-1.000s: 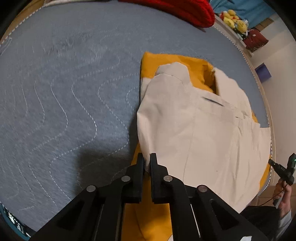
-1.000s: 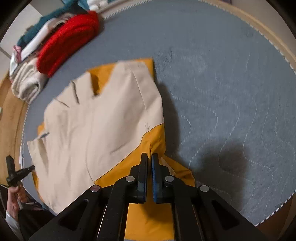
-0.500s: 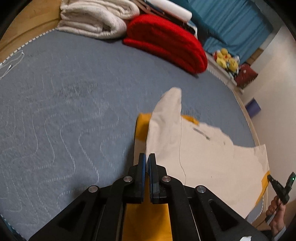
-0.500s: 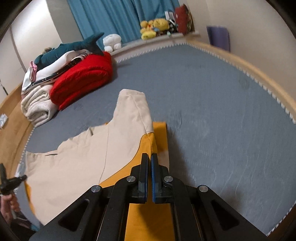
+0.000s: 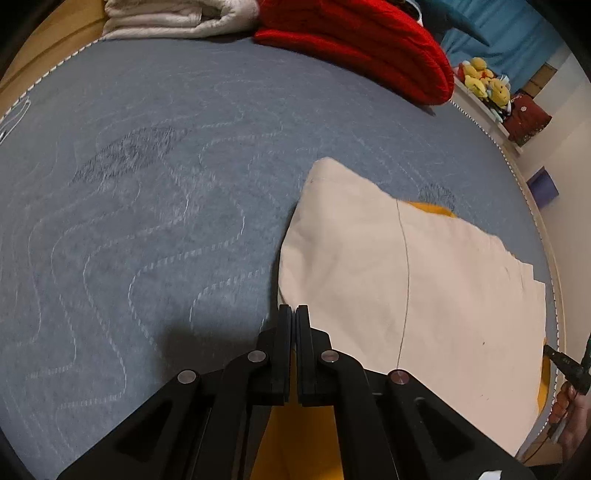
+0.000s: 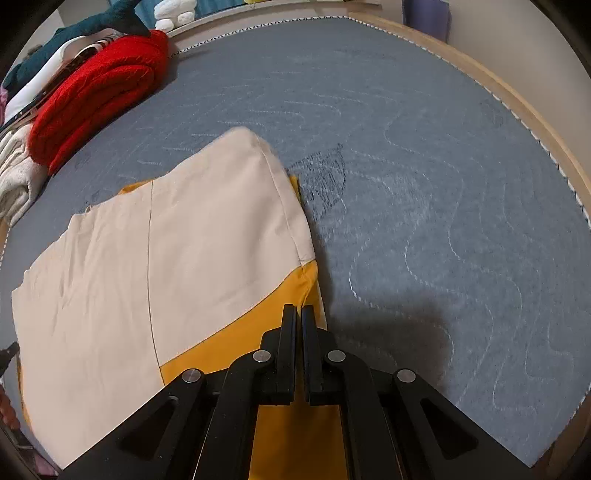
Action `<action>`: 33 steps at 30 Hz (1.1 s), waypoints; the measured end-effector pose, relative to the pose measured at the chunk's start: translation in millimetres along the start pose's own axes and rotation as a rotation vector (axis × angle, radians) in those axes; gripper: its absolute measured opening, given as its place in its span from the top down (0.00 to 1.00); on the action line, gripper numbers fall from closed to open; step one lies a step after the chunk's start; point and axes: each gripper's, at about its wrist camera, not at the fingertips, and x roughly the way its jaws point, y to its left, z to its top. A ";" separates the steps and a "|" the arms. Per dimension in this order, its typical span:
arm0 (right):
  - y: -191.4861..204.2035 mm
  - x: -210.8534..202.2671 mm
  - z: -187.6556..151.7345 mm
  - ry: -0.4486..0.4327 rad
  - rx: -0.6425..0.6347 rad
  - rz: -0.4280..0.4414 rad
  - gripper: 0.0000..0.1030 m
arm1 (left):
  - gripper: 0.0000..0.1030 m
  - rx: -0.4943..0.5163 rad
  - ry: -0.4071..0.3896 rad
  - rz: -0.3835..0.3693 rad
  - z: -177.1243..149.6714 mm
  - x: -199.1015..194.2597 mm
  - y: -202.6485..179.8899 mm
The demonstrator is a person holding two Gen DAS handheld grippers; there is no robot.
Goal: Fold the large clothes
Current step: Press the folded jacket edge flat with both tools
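Note:
A large cream garment with orange panels (image 5: 388,277) lies folded over on the grey quilted bed (image 5: 129,221). My left gripper (image 5: 293,308) is shut at the garment's near left corner, where cream edge and orange fabric run under the fingers. In the right wrist view the same garment (image 6: 166,258) spreads to the left. There my right gripper (image 6: 299,308) is shut on its orange right-hand edge, low over the bed (image 6: 443,184).
A folded red knit blanket (image 5: 362,40) (image 6: 96,96) and white towels (image 5: 177,14) are stacked at the far side. Plush toys (image 5: 484,85) sit on a ledge. The bed's wooden rim (image 6: 517,107) curves along the right. A hand (image 5: 569,398) shows at lower right.
Both grippers carried the garment's held edge away from the person, across the bed. The spread-out front with its collar is now covered by a smooth folded layer.

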 end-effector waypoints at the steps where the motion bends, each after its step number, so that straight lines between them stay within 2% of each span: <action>1: 0.7 -1.4 2.4 -0.011 0.000 0.002 0.97 | 0.99 -0.007 -0.018 -0.002 3.4 -1.2 0.2; 3: -0.1 -11.1 8.8 -0.064 0.013 0.015 0.98 | 0.99 -0.018 -0.054 -0.008 9.0 -3.8 -0.5; 5: 3.6 -20.2 15.2 -0.116 0.027 0.018 0.98 | 1.00 -0.017 -0.054 0.008 11.1 0.2 -2.0; 9: 9.1 0.1 18.0 -0.049 0.031 -0.017 0.98 | 0.99 0.018 0.003 0.064 6.4 17.6 -9.4; 11: 10.9 8.8 16.8 -0.027 0.040 -0.022 0.97 | 0.99 0.012 0.026 0.058 5.3 20.6 -8.4; 13: 9.0 11.3 14.0 -0.012 0.035 -0.036 0.97 | 0.97 -0.006 0.086 0.055 0.9 24.8 -6.0; 14: 9.4 12.1 14.0 -0.007 0.028 -0.043 0.94 | 0.95 -0.012 0.106 0.050 -2.8 24.9 -4.8; 15: 9.2 10.9 13.1 -0.005 0.020 -0.050 0.85 | 0.93 -0.011 0.115 0.058 -5.5 21.7 -4.1; 17: 5.7 1.4 7.1 -0.027 0.011 -0.084 0.76 | 0.92 0.013 0.064 0.098 -6.6 4.5 -7.2; 19: 1.3 -17.1 0.0 -0.073 -0.006 -0.116 0.76 | 0.90 0.061 -0.002 0.111 -11.0 -19.3 -15.7; 22: -0.3 -48.9 -12.2 -0.146 -0.039 -0.092 0.76 | 0.88 0.157 -0.006 -0.005 -30.2 -44.7 -34.3; 24: -0.5 -64.6 -23.2 -0.169 -0.088 -0.049 0.76 | 0.84 0.223 0.060 -0.117 -48.8 -47.2 -45.1; 25: 0.8 -70.4 -29.1 -0.175 -0.114 -0.015 0.76 | 0.80 0.270 0.137 -0.211 -63.8 -44.0 -53.8; 26: 2.8 -73.9 -36.2 -0.164 -0.146 0.034 0.76 | 0.78 0.313 0.188 -0.252 -75.4 -40.8 -59.2; 27: 7.3 -71.6 -47.4 -0.104 -0.198 0.116 0.76 | 0.76 0.383 0.228 -0.248 -89.3 -35.6 -65.5; 29: 17.0 -56.3 -68.1 0.037 -0.287 0.166 0.76 | 0.76 0.509 0.294 -0.159 -113.5 -20.0 -70.5; 31: 21.7 -34.2 -91.3 0.139 -0.409 0.041 0.76 | 0.76 0.536 0.340 -0.105 -125.2 -9.2 -62.5; 33: 12.5 -19.4 -101.8 0.208 -0.425 -0.019 0.77 | 0.76 0.468 0.330 -0.104 -118.8 -15.1 -52.8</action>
